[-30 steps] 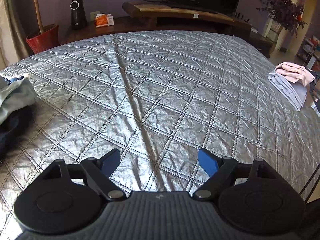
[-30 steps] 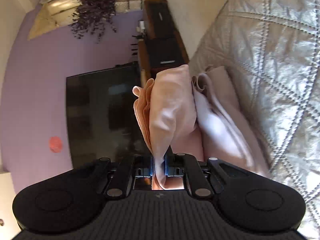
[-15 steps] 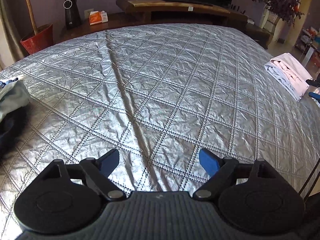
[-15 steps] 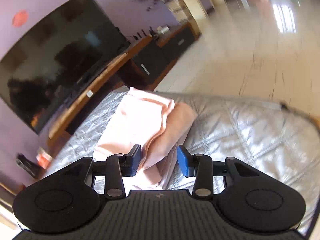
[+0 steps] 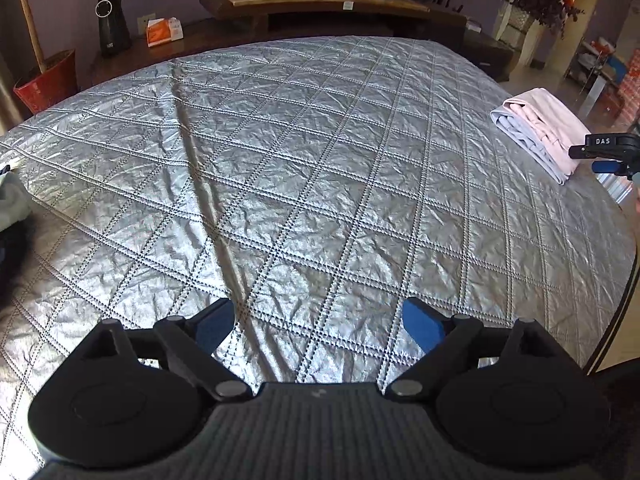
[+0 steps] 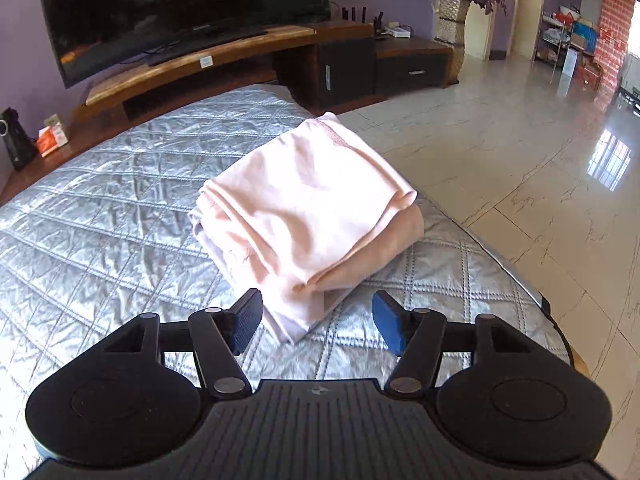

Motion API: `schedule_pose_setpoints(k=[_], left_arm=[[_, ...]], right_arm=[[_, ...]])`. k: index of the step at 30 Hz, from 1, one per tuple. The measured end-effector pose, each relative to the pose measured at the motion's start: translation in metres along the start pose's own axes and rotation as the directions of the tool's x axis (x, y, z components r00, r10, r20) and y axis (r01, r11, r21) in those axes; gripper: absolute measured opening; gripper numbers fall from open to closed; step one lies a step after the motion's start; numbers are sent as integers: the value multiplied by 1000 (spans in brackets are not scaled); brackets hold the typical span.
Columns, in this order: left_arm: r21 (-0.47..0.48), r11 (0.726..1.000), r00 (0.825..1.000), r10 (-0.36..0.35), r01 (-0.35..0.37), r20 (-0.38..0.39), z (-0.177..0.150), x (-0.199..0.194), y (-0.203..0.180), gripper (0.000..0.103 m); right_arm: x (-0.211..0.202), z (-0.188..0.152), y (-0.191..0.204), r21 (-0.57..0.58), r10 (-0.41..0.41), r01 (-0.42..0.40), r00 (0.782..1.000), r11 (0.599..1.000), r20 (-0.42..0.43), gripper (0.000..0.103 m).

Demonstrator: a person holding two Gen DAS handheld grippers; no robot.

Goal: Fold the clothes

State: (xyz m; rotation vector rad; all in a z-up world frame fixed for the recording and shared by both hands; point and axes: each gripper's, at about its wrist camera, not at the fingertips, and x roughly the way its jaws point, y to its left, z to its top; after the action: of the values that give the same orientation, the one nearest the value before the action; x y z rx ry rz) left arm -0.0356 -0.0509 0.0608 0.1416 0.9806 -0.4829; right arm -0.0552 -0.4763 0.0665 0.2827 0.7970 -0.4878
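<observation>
A folded pink garment [image 6: 308,216] is seen lying on the silver quilted bed cover [image 6: 100,216] near its edge, stacked on a pale blue folded piece [image 5: 516,136]. The right gripper [image 6: 316,322] is held just above its near corner, jaws opening, nothing pinched between the 2 pads. The left gripper [image 5: 320,324] is held over bare quilt, jaws opening wide, nothing between them.

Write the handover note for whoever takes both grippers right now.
Left hand-held gripper: jaws opening, nothing between them, over bare silver quilt.
Right hand-held gripper: jaws opening, not gripping; pink garment's corner lies below them.
Done: folded pink garment sits on the folded pale blue garment at the bed's right edge.
Left: unfolded clothes at the left edge.
</observation>
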Motion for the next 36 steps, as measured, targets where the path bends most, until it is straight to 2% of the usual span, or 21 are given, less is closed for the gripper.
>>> schedule_pose_setpoints(k=[2, 4, 6, 8, 9, 10, 11, 13, 15, 17, 19, 21, 23, 24, 28, 30, 36], left_arm=[[26, 999, 999, -26, 25, 23, -1, -13, -14, 92], [52, 998, 998, -49, 47, 41, -5, -28, -32, 95], [60, 996, 996, -68, 64, 64, -13, -44, -51, 96], [65, 994, 992, -91, 86, 81, -26, -61, -72, 98], [69, 993, 991, -100, 94, 91, -33, -71, -84, 98], [72, 993, 990, -104, 97, 97, -39, -79, -95, 99], [71, 992, 988, -108, 101, 106, -46, -88, -105, 100], [65, 991, 985, -121, 114, 126, -59, -106, -124, 101], [49, 988, 977, -153, 147, 151, -73, -127, -142, 102], [62, 987, 973, -160, 152, 166, -84, -144, -161, 102], [90, 986, 970, -153, 138, 187, -91, -162, -180, 102], [137, 985, 967, -130, 101, 218, -94, -180, -199, 102], [136, 988, 962, -101, 67, 254, -96, -198, -210, 102], [123, 990, 961, -100, 70, 259, -96, -206, -213, 102], [53, 995, 970, -96, 87, 224, -99, -226, -218, 102], [42, 995, 972, -96, 89, 213, -106, -233, -221, 102], [61, 996, 972, -73, 61, 221, -140, -257, -239, 102]], right_arm=[[-32, -21, 0, -7, 26, -26, 999, 1000, 19, 78], [-67, -46, -8, 61, -11, 8, 999, 998, 45, 84], [-101, -68, -17, 126, -54, 46, 997, 991, 59, 85], [-130, -85, -29, 165, -25, 24, 1000, 986, 5, 85], [-143, -93, -31, 158, -23, 24, 1000, 987, -9, 85], [-156, -102, -28, 128, -63, 63, 998, 990, -4, 85], [-170, -110, -25, 96, -107, 106, 994, 990, 4, 85], [-198, -126, -15, 8, -124, 124, 991, 992, 44, 85], [-224, -135, -10, -26, -107, 110, 991, 994, 76, 87], [-247, -141, -9, -35, -80, 84, 992, 996, 95, 91], [-267, -144, -11, -18, -43, 45, 994, 999, 100, 92], [-284, -146, -17, 0, -47, 47, 990, 999, 131, 95], [-298, -148, -24, 15, -67, 65, 986, 998, 154, 103], [-303, -150, -27, 12, -82, 81, 985, 997, 151, 103], [-323, -160, -38, 8, -133, 133, 979, 991, 153, 103], [-334, -167, -44, 20, -104, 102, 982, 995, 159, 103], [-360, -188, -47, 5, -82, 82, 984, 997, 161, 103]])
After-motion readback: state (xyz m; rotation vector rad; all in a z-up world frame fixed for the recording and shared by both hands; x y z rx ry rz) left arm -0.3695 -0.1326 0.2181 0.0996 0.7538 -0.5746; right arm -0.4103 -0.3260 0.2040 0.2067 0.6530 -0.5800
